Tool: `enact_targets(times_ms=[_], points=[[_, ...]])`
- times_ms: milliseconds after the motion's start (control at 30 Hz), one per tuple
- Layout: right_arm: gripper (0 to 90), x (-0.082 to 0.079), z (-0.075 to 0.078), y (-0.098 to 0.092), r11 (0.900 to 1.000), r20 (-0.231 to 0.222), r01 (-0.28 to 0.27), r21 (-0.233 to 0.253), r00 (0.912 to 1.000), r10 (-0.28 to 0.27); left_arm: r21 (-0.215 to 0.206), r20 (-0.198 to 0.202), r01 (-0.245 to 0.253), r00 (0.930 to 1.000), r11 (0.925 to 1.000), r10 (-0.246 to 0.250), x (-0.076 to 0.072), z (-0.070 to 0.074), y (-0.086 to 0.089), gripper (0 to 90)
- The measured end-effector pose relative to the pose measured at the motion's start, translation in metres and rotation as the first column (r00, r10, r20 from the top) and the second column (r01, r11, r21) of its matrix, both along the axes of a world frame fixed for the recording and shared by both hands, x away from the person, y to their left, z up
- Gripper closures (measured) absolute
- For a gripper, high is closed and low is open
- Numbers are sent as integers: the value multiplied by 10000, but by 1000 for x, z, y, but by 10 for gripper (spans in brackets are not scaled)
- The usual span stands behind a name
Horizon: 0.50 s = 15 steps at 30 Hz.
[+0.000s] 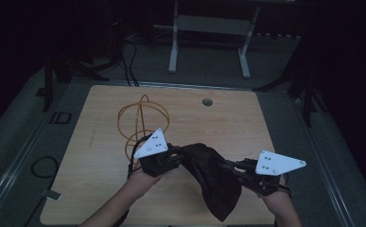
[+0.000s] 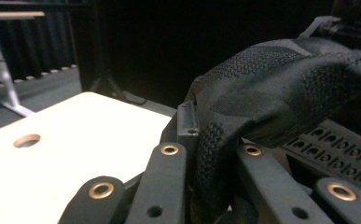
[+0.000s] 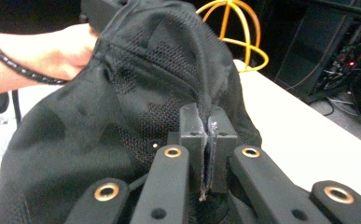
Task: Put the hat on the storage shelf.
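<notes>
Black cloth [image 1: 213,177] hangs over the counter's [image 1: 100,137] near edge, pinched by the left hand-held gripper [image 1: 178,155] and right hand-held gripper [image 1: 221,165]. Likely mid-spread; next needs pulling the 2 apart evenly.

Both forearms come in from the near edge of the light wooden counter [image 1: 100,198]. The left gripper [image 1: 175,158] sits in the left hand [image 1: 140,179] over the counter's middle part, with its fingers pointing toward the right one. The right gripper [image 1: 228,166], in the right hand [image 1: 275,191], is near the counter's front right and points back at it. Each gripper has its jaws pressed together on a fold of the black mesh cloth [image 1: 213,179] hanging between them.
</notes>
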State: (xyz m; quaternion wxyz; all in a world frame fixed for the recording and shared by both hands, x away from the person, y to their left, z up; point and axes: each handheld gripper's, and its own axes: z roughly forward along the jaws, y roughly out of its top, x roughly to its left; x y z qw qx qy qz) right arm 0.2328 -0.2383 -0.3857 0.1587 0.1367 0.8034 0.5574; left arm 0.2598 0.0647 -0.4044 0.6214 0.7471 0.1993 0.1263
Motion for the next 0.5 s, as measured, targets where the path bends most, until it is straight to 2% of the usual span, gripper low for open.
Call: enact_targets(times_ms=[133, 200, 333, 500], points=[[877, 1, 6, -8, 9989, 76, 281, 370, 9996, -284, -199, 25, 28, 10000, 9998, -28, -1, 2, 5, 686], [877, 1, 9, -11, 9975, 182, 498, 505, 9985, -508, -126, 180, -145, 9997, 9998, 147, -3, 2, 8, 614], [877, 3, 16, -15, 9944, 286, 887, 582, 9955, -905, 56, 448, -400, 9982, 9992, 397, -8, 3, 12, 544], [877, 5, 22, -19, 9879, 460, 1285, 862, 9901, -1328, 264, 418, -639, 9972, 9976, 628, -13, -3, 22, 543]])
